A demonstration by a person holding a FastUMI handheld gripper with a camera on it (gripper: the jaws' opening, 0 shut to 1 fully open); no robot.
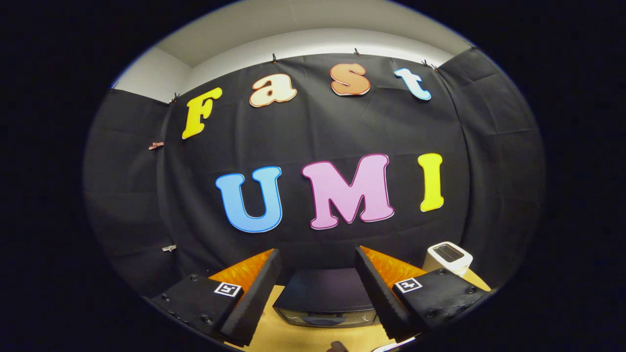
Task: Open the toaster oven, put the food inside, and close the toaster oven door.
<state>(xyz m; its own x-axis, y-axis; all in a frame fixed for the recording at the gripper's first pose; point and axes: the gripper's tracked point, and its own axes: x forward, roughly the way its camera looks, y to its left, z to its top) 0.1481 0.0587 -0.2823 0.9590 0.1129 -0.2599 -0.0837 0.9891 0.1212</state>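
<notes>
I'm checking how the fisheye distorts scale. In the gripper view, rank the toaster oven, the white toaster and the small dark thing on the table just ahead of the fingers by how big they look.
1. Toaster oven, between the open gripper's fingers.
2. White toaster, beyond the right finger; it stands farther back, so its true size is unsure.
3. Small dark thing, mostly cut off, so unsure.

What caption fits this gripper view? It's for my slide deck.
Open gripper held high above the wooden table, its fingers framing the dark toaster oven below; a white toaster stands beyond.
</notes>
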